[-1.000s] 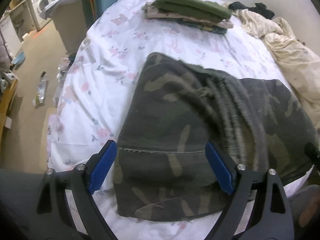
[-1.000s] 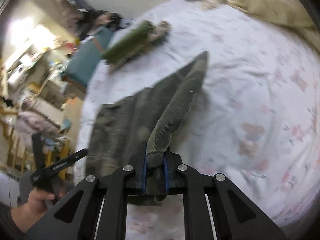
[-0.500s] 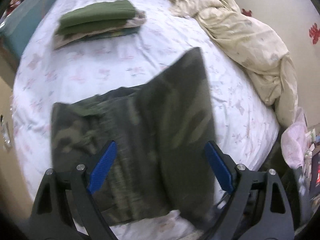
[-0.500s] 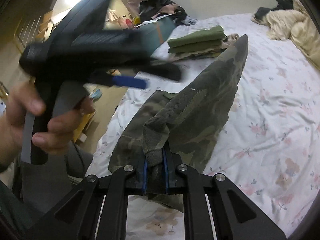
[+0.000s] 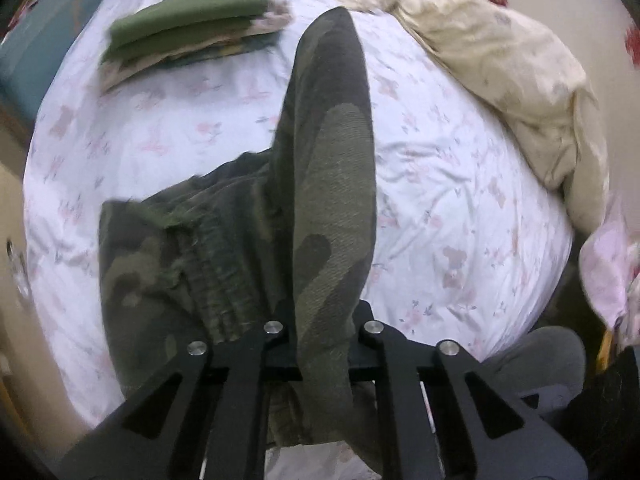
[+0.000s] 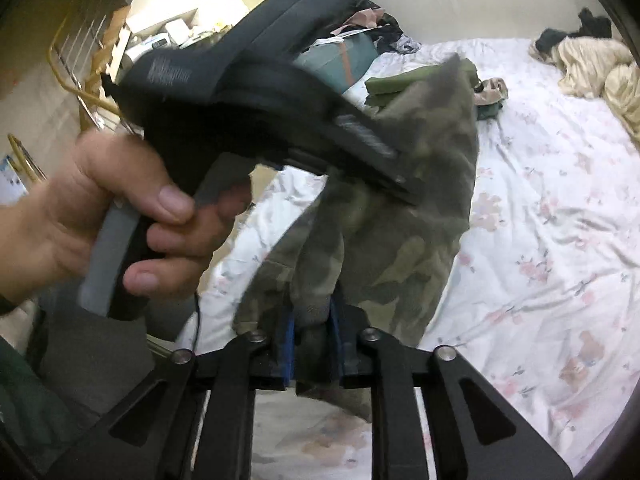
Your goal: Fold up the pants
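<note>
The camouflage pants (image 5: 320, 184) lie partly on the flowered bed sheet (image 5: 460, 208), with one edge lifted. My left gripper (image 5: 322, 344) is shut on that raised fold, which stands up between its fingers. My right gripper (image 6: 314, 340) is shut on another part of the same edge of the pants (image 6: 400, 240), held above the bed. In the right wrist view the left gripper (image 6: 404, 190) and the hand holding it (image 6: 100, 216) are close in front, pinching the cloth.
A stack of folded green and patterned clothes (image 5: 188, 24) sits at the far side of the bed. A cream blanket (image 5: 520, 68) is heaped along the right. A teal bag (image 6: 344, 60) stands beyond the bed. The floor lies to the left.
My left gripper, open above the pants before, has closed on the raised edge beside my right gripper. My right gripper has kept its hold and lifted the cloth.
</note>
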`<state>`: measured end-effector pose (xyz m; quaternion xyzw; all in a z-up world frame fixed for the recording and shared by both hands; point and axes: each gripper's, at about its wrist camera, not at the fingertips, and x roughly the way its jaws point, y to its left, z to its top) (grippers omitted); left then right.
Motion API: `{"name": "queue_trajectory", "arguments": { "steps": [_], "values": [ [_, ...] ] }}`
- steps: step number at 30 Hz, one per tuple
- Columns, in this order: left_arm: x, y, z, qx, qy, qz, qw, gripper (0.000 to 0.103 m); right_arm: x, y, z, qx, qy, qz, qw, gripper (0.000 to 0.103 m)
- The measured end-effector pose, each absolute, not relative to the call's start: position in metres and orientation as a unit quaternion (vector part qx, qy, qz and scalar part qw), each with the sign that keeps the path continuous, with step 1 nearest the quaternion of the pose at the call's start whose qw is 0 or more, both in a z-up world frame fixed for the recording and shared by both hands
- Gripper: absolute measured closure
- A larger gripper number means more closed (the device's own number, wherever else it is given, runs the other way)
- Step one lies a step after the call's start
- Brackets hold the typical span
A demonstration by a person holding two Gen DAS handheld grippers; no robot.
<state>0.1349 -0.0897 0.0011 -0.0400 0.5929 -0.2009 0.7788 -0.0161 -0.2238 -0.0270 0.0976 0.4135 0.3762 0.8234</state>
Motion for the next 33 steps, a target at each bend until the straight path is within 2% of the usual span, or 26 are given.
{"name": "queue_trajectory", "arguments": {
  "steps": [2, 3, 5, 7, 8, 9, 10, 11, 16, 20, 23, 30, 33],
  "values": [
    [0.137, -0.063, 0.003, -0.068, 0.594, -0.201, 0.776, 0.096, -0.019, -0.23, -0.021, 0.115, 0.402, 0.397, 0.817, 0.025],
    [0.138, -0.055, 0.005, -0.072, 0.593, -0.202, 0.776, 0.096, -0.021, -0.236, -0.015, 0.122, 0.386, 0.392, 0.826, 0.019],
    [0.136, -0.034, 0.012, -0.079, 0.588, -0.205, 0.779, 0.096, -0.019, -0.247, -0.01, 0.137, 0.367, 0.37, 0.842, 0.019],
    [0.134, -0.014, 0.014, -0.084, 0.588, -0.206, 0.778, 0.096, -0.003, -0.254, -0.019, 0.143, 0.386, 0.305, 0.859, 0.025],
    [0.133, -0.006, 0.012, -0.083, 0.589, -0.204, 0.778, 0.096, 0.007, -0.252, -0.027, 0.133, 0.404, 0.274, 0.863, 0.041],
    [0.132, -0.001, 0.01, -0.083, 0.59, -0.202, 0.777, 0.096, 0.022, -0.244, -0.041, 0.119, 0.434, 0.248, 0.858, 0.053],
    [0.13, 0.005, 0.005, -0.083, 0.592, -0.201, 0.776, 0.096, 0.031, -0.238, -0.05, 0.117, 0.452, 0.247, 0.849, 0.079],
    [0.129, 0.012, 0.0, -0.086, 0.594, -0.198, 0.775, 0.096, 0.038, -0.23, -0.058, 0.118, 0.465, 0.252, 0.841, 0.087],
    [0.128, 0.058, -0.031, -0.113, 0.605, -0.172, 0.769, 0.096, 0.05, -0.169, -0.084, 0.045, 0.499, 0.301, 0.811, 0.087],
    [0.131, 0.08, -0.055, -0.116, 0.622, -0.153, 0.759, 0.096, 0.036, -0.152, -0.087, 0.035, 0.495, 0.339, 0.799, 0.087],
    [0.139, 0.083, -0.064, -0.103, 0.627, -0.144, 0.759, 0.095, 0.036, -0.161, -0.085, 0.039, 0.475, 0.319, 0.819, 0.089],
    [0.141, 0.074, -0.077, -0.079, 0.636, -0.151, 0.753, 0.094, 0.044, -0.17, -0.081, 0.06, 0.448, 0.306, 0.838, 0.087],
    [0.142, 0.067, -0.078, -0.065, 0.635, -0.153, 0.754, 0.093, 0.054, -0.156, -0.085, 0.035, 0.469, 0.306, 0.828, 0.087]
  ]
}}
